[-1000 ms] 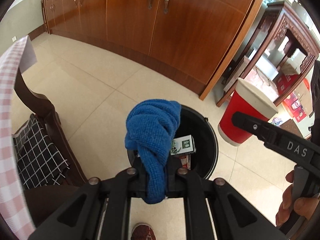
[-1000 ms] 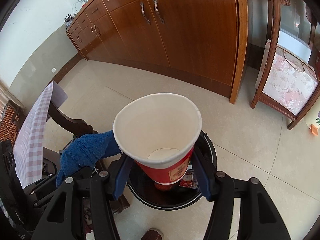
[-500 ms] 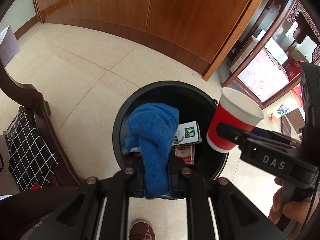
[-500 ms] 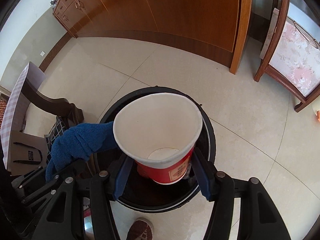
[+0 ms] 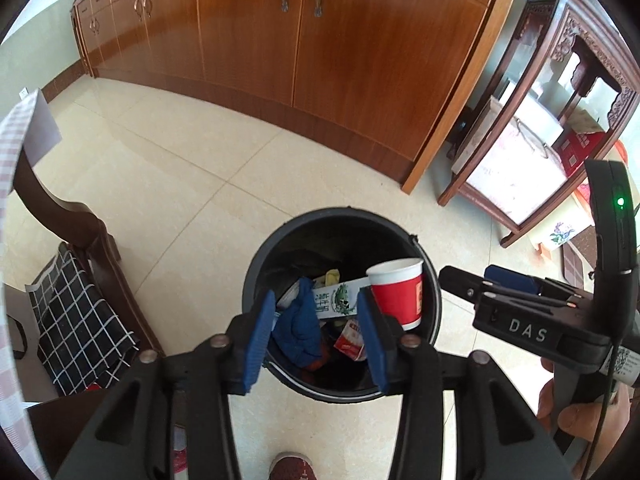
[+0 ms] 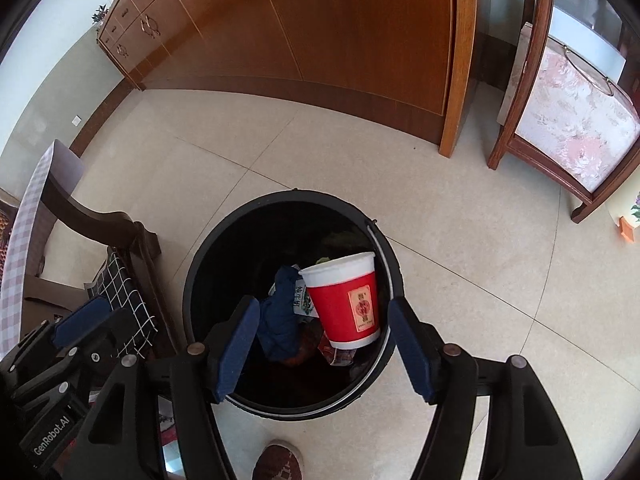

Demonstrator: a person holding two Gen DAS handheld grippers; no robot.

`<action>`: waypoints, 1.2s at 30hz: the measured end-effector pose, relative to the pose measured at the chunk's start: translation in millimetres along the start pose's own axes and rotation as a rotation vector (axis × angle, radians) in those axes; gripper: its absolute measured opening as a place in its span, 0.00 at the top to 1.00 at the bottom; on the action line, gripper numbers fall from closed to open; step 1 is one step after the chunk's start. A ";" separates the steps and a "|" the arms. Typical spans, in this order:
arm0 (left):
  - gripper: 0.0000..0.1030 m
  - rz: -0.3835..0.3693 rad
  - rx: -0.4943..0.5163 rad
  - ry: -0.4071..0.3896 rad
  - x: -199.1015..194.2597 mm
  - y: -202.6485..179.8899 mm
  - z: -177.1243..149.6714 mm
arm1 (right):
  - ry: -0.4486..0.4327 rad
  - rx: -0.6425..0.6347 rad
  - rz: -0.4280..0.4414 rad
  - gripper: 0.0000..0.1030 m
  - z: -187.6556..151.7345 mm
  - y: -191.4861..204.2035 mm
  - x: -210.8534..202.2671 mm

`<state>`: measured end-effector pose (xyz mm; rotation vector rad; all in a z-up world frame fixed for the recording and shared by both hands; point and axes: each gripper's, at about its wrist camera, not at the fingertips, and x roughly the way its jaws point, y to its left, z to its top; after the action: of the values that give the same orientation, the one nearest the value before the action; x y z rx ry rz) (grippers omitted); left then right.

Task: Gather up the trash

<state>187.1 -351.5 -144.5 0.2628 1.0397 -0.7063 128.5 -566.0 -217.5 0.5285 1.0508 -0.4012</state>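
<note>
Both grippers, the left gripper (image 5: 316,336) and right gripper (image 6: 324,344), are hovering with jaws just opened and empty over the black bin (image 6: 208,248), where the red paper cup (image 6: 348,304) and blue cloth (image 6: 280,320) are lying (drop apparently done).

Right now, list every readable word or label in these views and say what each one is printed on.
"DAS": side of the right tool.
"GenRobot.AI": body of the left tool.
Red paper cup: yellow label, print too small to read.
White and green carton in the black round trash bin: characters blurred, unreadable.
</note>
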 end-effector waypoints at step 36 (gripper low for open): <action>0.08 0.385 -0.371 -0.453 -338.0 80.5 -179.7 | -0.333 -0.398 0.305 0.16 -207.9 212.8 -305.5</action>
<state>8.4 -60.1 45.5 -0.0246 0.6409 -0.1987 -37.6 -253.3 20.1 0.2453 0.6879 -0.0033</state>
